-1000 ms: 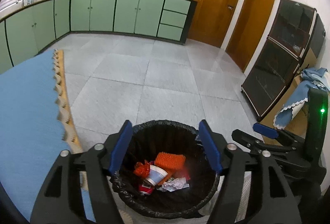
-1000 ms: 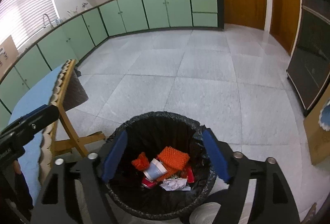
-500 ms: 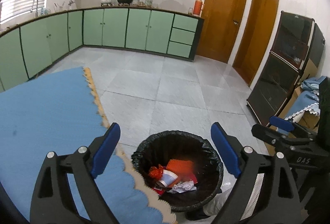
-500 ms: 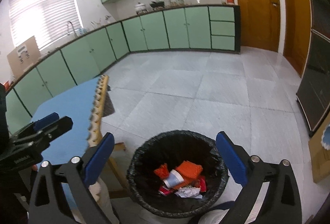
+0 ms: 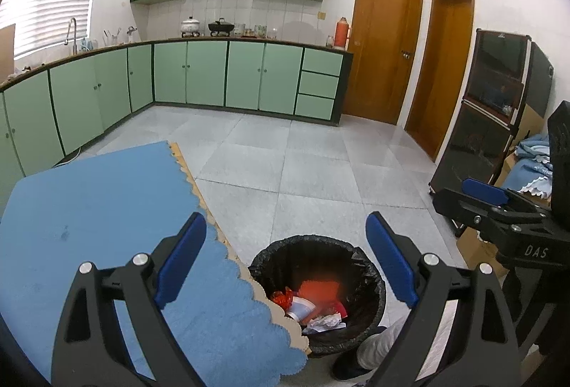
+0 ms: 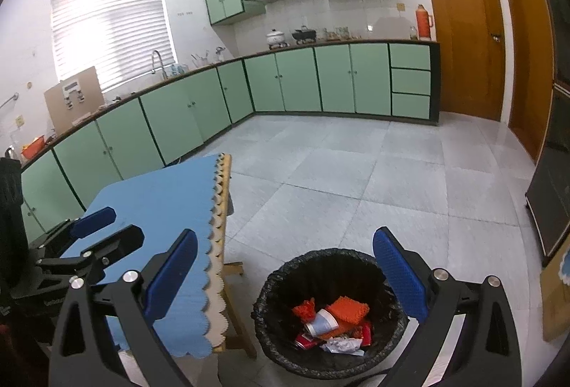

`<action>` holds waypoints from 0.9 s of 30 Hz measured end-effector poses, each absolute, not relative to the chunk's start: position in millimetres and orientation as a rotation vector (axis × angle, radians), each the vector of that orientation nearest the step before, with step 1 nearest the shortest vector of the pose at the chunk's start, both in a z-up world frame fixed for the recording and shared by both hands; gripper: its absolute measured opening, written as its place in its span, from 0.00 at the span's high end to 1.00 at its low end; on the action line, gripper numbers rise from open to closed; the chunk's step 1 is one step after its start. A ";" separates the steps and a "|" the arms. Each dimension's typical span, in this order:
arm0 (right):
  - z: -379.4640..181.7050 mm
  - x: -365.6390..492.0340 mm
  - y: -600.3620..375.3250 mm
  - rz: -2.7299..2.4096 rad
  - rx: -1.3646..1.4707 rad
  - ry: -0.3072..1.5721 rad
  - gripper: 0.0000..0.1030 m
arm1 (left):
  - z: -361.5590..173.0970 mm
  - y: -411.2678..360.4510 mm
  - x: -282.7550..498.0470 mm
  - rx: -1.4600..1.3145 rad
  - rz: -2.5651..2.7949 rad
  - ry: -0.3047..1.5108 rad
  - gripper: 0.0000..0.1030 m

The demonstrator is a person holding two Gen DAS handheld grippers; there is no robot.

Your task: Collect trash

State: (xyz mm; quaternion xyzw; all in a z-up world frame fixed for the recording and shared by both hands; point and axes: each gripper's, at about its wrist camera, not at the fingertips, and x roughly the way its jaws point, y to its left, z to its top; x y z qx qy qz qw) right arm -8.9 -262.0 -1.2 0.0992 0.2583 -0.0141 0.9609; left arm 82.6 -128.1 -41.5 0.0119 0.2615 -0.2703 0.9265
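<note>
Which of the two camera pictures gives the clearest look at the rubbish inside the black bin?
The right wrist view: the trash bin sits unobstructed, its rubbish sharp. In the left wrist view the blue tablecloth edge covers part of the bin's left rim, and the rubbish looks blurrier.

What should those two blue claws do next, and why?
Probably swing back over the blue table to look for more rubbish. Both the left gripper and right gripper stand open and empty, and the trash already lies inside the bin.
</note>
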 end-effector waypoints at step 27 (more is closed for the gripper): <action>14.2 -27.7 -230.9 0.028 0.129 0.464 0.06 | -27.7 -96.5 51.9 -0.012 -0.524 0.453 0.14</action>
